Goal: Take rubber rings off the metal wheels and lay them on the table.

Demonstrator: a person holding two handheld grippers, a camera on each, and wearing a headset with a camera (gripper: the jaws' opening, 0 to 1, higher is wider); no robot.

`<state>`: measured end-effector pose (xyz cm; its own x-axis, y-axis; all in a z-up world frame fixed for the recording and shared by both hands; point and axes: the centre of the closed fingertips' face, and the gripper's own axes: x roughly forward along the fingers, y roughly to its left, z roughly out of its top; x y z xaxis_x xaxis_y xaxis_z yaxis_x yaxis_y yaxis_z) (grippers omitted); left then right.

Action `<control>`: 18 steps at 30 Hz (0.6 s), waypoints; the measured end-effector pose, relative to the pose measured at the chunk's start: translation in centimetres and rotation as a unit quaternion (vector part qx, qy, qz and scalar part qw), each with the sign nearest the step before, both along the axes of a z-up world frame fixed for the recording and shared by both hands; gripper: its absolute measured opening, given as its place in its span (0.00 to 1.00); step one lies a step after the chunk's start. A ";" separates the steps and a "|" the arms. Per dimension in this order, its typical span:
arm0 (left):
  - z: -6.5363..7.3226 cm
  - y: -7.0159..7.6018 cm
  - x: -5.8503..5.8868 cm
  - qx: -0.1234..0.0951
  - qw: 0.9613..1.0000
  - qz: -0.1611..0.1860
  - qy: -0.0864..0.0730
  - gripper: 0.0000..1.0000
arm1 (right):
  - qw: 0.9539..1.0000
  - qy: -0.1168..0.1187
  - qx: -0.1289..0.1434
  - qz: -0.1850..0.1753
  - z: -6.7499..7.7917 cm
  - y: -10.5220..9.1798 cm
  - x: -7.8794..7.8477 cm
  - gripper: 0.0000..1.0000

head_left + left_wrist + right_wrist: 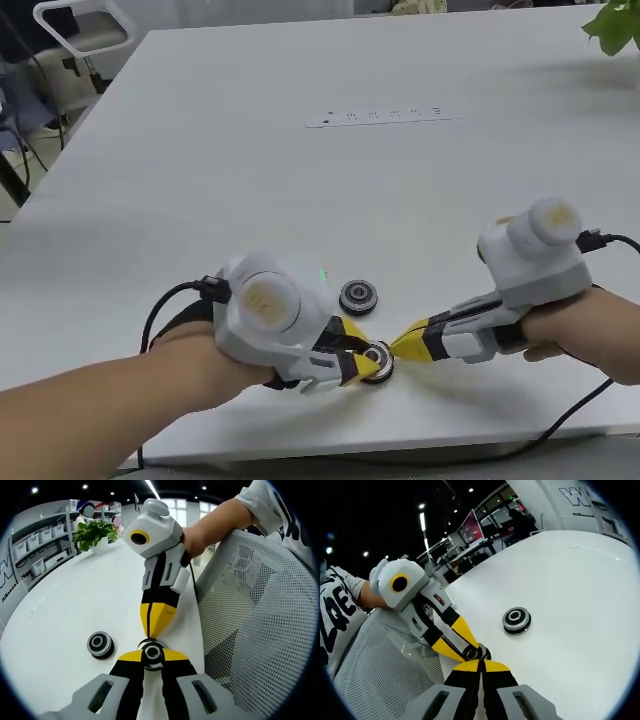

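Head view: left tongs (pixel 366 363) clamp the wheel (pixel 379 359) steady so right tongs (pixel 401 347), tips together, can peel its rubber ring (pixel 148 643).

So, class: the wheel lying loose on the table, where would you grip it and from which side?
Grip the loose wheel across its outer rim, coming down from above. It lies flat on the table, round face up, so opposite sides of its edge are both free for the jaws.
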<state>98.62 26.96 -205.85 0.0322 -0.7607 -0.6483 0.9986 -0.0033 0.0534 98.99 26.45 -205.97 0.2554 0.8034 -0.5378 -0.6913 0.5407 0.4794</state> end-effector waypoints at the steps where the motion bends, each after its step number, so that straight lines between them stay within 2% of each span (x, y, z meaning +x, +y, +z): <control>1: 0.0 0.0 0.0 0.000 1.000 0.000 0.000 0.08 | 1.000 0.000 0.001 0.001 0.0 0.1 0.0 0.00; 18: 0.0 0.0 0.0 0.003 1.000 0.002 0.000 0.08 | 1.000 -0.006 0.004 0.011 0.3 0.6 -0.2 0.00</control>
<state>98.62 26.97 -205.85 0.0354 -0.7569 -0.6525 0.9986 0.0003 0.0538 98.78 27.06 -205.65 0.2437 0.8133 -0.5283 -0.7091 0.5211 0.4751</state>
